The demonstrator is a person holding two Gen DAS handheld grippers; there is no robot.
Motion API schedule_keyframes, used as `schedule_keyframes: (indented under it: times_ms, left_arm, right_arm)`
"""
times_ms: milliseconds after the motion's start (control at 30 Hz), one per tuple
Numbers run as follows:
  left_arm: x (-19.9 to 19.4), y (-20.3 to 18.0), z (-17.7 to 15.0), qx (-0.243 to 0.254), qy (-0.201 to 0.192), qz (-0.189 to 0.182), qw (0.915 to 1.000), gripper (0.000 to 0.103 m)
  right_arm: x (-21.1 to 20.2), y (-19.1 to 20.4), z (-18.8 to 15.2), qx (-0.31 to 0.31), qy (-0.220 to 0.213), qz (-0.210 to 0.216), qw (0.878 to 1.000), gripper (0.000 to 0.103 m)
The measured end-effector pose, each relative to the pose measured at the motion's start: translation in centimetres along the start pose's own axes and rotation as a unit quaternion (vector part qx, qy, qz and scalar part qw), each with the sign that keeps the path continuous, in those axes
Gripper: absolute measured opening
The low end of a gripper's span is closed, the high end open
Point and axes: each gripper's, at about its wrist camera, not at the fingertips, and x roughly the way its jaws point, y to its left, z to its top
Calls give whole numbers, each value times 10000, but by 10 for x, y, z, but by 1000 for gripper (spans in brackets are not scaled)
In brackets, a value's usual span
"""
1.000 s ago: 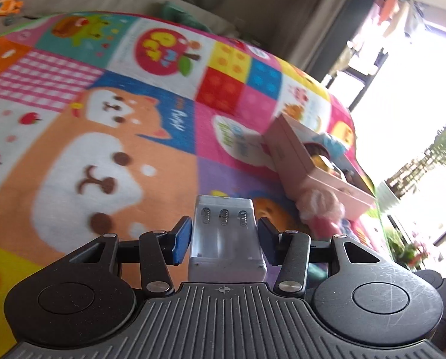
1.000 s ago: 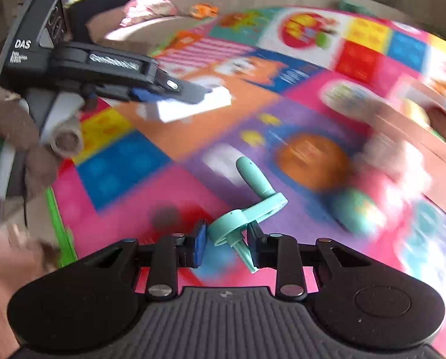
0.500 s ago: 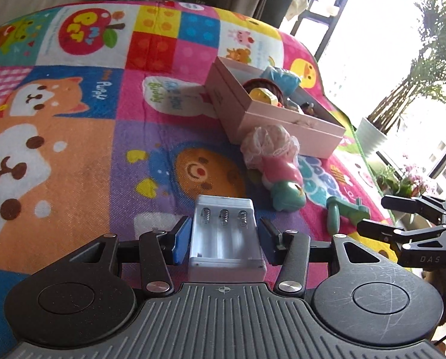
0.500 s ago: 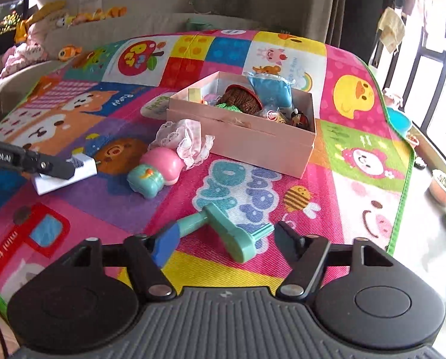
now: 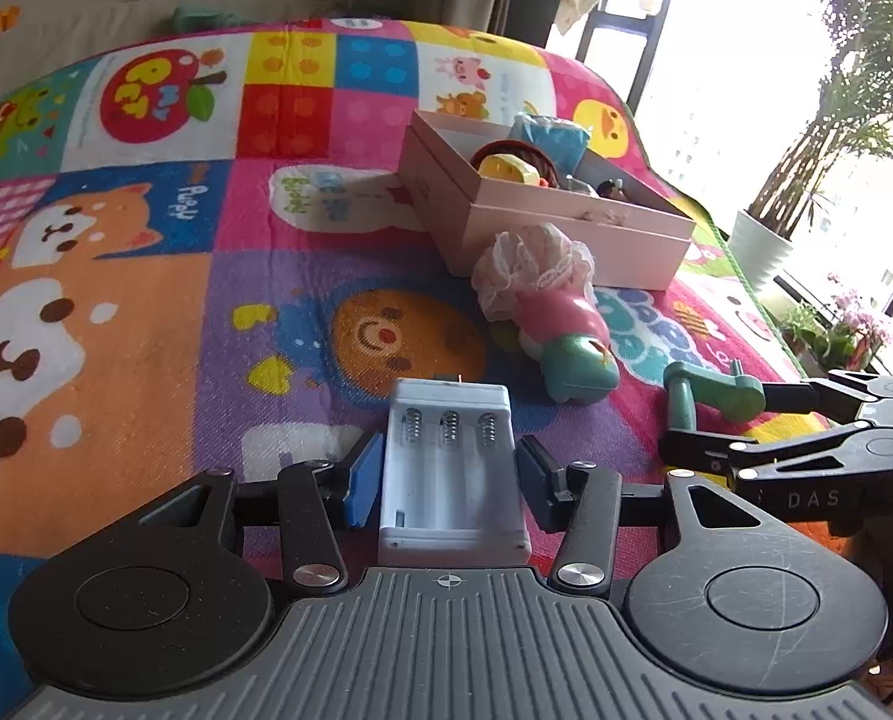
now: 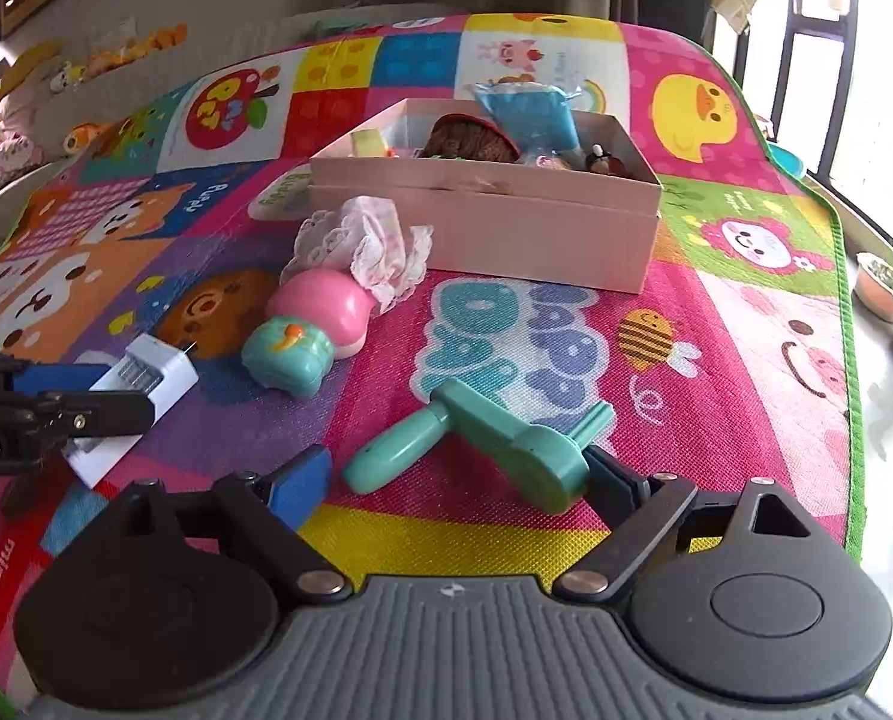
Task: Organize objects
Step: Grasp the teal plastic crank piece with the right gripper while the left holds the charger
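Note:
My left gripper (image 5: 449,480) is shut on a white battery case (image 5: 452,468) with three spring slots, held just over the mat; the case (image 6: 146,378) also shows at the left of the right wrist view, in the left gripper (image 6: 101,393). My right gripper (image 6: 458,477) has its jaws opening wide. A teal crank-handle toy (image 6: 494,444) lies on the mat between them, no longer pinched. In the left wrist view that toy (image 5: 716,396) lies at the right gripper (image 5: 719,420) fingertips. A pink box (image 6: 506,228) holding several toys stands further back.
A pink and teal doll with a lace cap (image 6: 320,312) lies between the grippers and the pink box (image 5: 566,234). The colourful play mat (image 6: 746,312) ends in a green edge at the right, with plant pots (image 6: 884,285) on the floor beyond. A sofa runs behind.
The right gripper's jaws have spread and the teal toy now lies on the mat. Both views have swung round toward the pink box. The left gripper still holds the battery case.

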Motion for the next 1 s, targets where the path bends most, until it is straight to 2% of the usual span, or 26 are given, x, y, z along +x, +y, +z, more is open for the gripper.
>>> schedule_keyframes:
  times_ms: [100, 200, 433, 567, 667, 733, 767, 1000]
  left_arm:
    - [0, 0, -1, -28, -57, -9, 10000, 53]
    - [1, 1, -1, -99, -102, -30, 9999, 54]
    - [2, 0, -3, -61, -131, -7, 9999, 54]
    - [2, 0, -3, -59, -131, 1, 9999, 54]
    - [2, -2, -3, 3, -123, 37, 9999, 54]
    - [2, -3, -4, 58, -115, 69, 9999, 54]
    - [2, -4, -3, 75, -109, 82, 9999, 54]
    - [2, -11, -3, 245, -33, 239, 9994, 54]
  right_arm:
    - [-9, -4, -6, -491, -124, -244, 9984, 90]
    - [-17, -17, -9, -654, -135, -581, 9961, 90]
    - [-24, -40, -3, 166, -212, -241, 9993, 90]
    - [-9, -36, 6, 249, -256, -489, 9982, 90]
    - [9, -37, 13, 295, -61, -619, 9976, 90]
    - [14, -39, 15, 347, 19, -564, 9978, 82]
    - [14, -38, 15, 320, 21, -495, 9983, 73]
    - [-12, -22, 12, 38, -306, -30, 9995, 70]
